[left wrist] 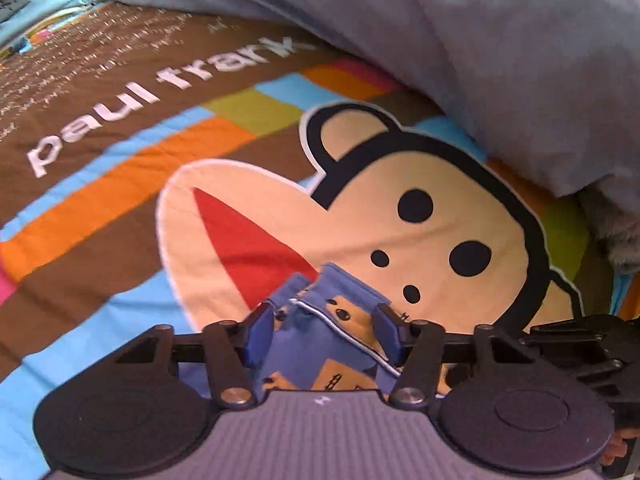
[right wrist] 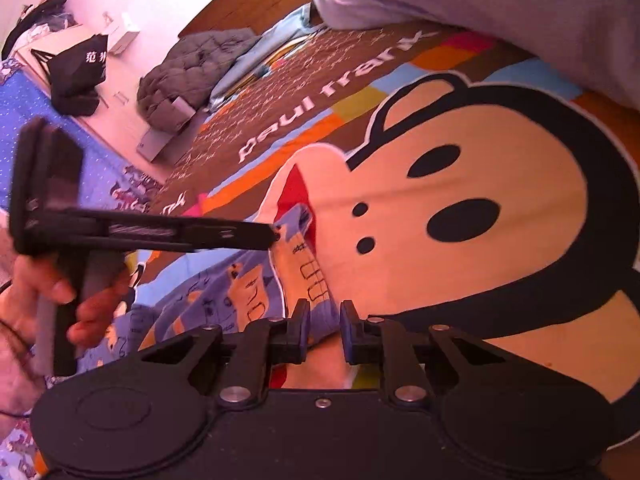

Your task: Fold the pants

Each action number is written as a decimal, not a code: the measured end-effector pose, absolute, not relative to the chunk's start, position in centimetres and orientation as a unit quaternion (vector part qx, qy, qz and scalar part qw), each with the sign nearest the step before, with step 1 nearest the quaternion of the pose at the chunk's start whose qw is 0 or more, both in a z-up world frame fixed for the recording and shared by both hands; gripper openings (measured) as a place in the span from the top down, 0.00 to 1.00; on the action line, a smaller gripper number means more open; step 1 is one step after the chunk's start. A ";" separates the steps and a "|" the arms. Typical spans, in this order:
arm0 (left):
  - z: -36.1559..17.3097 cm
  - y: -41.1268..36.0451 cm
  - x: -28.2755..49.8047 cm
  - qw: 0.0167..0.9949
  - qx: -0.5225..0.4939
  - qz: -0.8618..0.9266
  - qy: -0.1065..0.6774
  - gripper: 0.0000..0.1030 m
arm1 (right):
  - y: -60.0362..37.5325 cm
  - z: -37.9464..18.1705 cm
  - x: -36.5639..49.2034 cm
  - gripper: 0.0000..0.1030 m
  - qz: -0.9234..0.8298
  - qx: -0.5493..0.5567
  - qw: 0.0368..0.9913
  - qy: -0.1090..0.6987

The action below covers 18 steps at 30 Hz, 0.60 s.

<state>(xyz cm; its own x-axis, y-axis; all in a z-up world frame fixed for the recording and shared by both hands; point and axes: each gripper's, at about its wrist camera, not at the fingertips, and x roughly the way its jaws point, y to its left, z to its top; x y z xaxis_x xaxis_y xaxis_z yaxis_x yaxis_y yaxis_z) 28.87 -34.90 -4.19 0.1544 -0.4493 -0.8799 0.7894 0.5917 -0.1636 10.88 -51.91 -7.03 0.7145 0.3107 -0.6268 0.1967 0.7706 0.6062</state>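
The pants (left wrist: 320,340) are small, blue, with a tan cartoon print and a white zipper line. My left gripper (left wrist: 326,332) is shut on a bunched edge of them, held just above the bedspread (left wrist: 120,184). In the right wrist view the pants (right wrist: 240,292) stretch from the left gripper's fingertips (right wrist: 276,236) down to my right gripper (right wrist: 324,330), which is shut on another edge of the blue fabric. The left gripper shows there as a black tool held in a hand (right wrist: 48,280).
The bedspread has a big monkey face (right wrist: 500,208) and "paul frank" lettering (left wrist: 152,96). A grey-blue pillow or duvet (left wrist: 480,40) lies at the far edge. A grey quilted jacket (right wrist: 192,72) and a black bag (right wrist: 80,72) lie beyond the bed.
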 end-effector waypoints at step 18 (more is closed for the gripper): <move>-3.6 -39.1 27.1 0.753 0.302 -0.324 0.486 0.77 | -50.9 -6.5 11.1 0.95 0.044 0.316 0.875 0.365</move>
